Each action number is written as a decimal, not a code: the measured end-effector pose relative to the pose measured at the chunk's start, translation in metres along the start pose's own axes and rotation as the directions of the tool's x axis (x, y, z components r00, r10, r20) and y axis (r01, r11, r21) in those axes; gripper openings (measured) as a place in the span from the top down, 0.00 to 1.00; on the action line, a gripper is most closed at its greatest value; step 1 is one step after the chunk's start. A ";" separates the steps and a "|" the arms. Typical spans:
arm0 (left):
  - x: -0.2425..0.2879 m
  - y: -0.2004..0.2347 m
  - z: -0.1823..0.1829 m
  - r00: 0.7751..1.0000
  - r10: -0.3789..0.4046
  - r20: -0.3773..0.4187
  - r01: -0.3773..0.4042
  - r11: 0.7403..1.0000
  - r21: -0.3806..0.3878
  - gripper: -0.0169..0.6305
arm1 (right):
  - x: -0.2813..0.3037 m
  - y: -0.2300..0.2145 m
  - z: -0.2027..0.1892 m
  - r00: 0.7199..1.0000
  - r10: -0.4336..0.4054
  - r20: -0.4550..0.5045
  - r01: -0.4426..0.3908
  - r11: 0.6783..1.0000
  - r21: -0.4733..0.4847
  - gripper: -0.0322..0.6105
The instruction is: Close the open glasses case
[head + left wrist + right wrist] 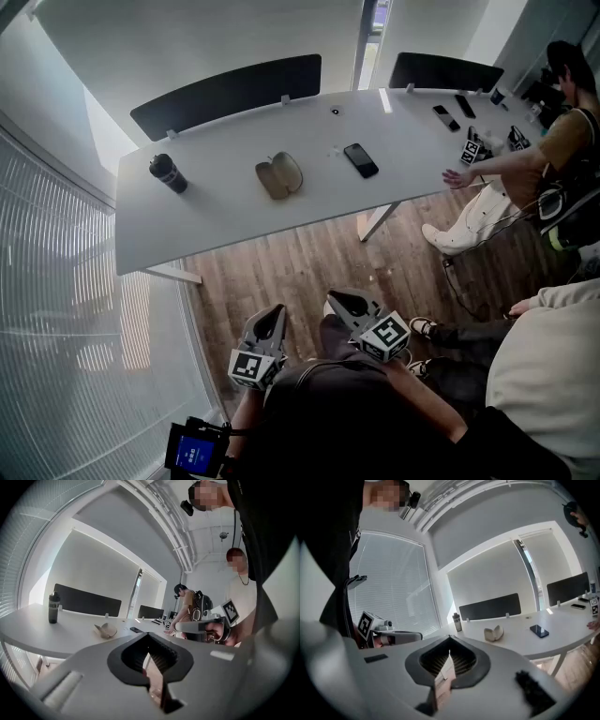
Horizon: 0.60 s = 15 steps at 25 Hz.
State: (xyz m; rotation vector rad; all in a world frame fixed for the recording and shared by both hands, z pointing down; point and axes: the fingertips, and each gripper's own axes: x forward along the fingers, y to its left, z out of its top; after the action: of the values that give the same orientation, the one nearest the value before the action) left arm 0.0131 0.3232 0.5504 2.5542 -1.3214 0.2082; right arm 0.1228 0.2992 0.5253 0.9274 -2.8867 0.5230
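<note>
Both grippers are hanging short of the table, held low near the person's body, and neither is carrying anything.

- The left gripper (272, 320) is sitting with its jaws pressed together and nothing between them; its own view (149, 660) confirms this.
- The right gripper (349, 302) is likewise sitting closed and empty (446, 665).

The tan hard-shell glasses case (279, 175) is lying open on the white curved table (216, 220), well apart from both grippers, ahead of them and higher.

- From the left gripper it is lying ahead and slightly to the left (105, 630).
- From the right gripper it is lying ahead and to the right (493, 633).

The left gripper is looking marginally nearer and more in line with the case. The two shells are lying side by side, and the hinge line seems to be running roughly away from the grippers. Judgement: the closing move is calling for a forward reach first, then a sideways push folding one shell onto the other.
</note>
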 end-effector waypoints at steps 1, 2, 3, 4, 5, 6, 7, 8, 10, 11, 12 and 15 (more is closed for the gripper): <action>0.014 0.000 0.005 1.000 -0.014 0.002 0.014 1.000 -0.006 0.96 | 0.003 -0.011 0.011 1.000 -0.004 0.008 0.004 1.000 -0.011 0.94; 0.028 0.000 0.010 1.000 -0.029 0.003 0.029 1.000 -0.010 0.96 | 0.004 -0.022 0.020 1.000 -0.011 0.014 0.011 1.000 -0.023 0.94; 0.045 0.000 0.014 0.999 -0.044 0.010 0.044 0.999 -0.012 0.96 | 0.004 -0.036 0.026 1.000 -0.022 0.017 0.022 0.999 -0.035 0.94; 0.062 0.000 0.019 0.998 -0.058 0.021 0.059 0.998 -0.013 0.96 | 0.003 -0.051 0.029 0.999 -0.035 0.016 0.036 0.998 -0.048 0.94; 0.077 0.000 0.025 0.997 -0.069 0.033 0.069 0.998 -0.015 0.96 | 0.004 -0.063 0.031 0.999 -0.044 0.013 0.045 0.997 -0.058 0.94; 0.088 0.001 0.031 0.996 -0.074 0.042 0.074 0.997 -0.014 0.96 | 0.007 -0.072 0.035 0.999 -0.041 0.013 0.042 0.997 -0.064 0.94; 0.095 0.004 0.035 0.996 -0.074 0.045 0.074 0.997 -0.012 0.96 | 0.012 -0.077 0.038 0.999 -0.030 0.017 0.031 0.998 -0.062 0.94; 0.100 0.007 0.037 0.997 -0.071 0.042 0.071 0.997 -0.006 0.96 | 0.017 -0.082 0.040 1.000 -0.017 0.019 0.018 0.998 -0.057 0.94; 0.112 0.017 0.041 0.998 -0.059 0.032 0.059 0.998 0.002 0.96 | 0.027 -0.098 0.042 1.000 0.001 0.018 -0.001 0.999 -0.046 0.94; 0.119 0.023 0.044 0.998 -0.050 0.027 0.050 0.999 0.004 0.96 | 0.033 -0.106 0.045 1.000 0.008 0.018 -0.008 0.999 -0.039 0.94; 0.126 0.029 0.047 0.999 -0.040 0.024 0.040 0.999 0.005 0.96 | 0.039 -0.115 0.046 1.000 0.020 0.020 -0.019 0.999 -0.037 0.94; 0.150 0.045 0.059 0.999 -0.019 0.028 0.019 1.000 -0.001 0.96 | 0.055 -0.139 0.058 0.999 0.048 0.016 -0.048 0.998 -0.037 0.94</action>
State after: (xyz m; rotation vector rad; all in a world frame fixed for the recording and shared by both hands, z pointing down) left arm 0.0634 0.1636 0.5373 2.5763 -1.3068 0.1679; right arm 0.1602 0.1438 0.5212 0.8641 -2.9301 0.4661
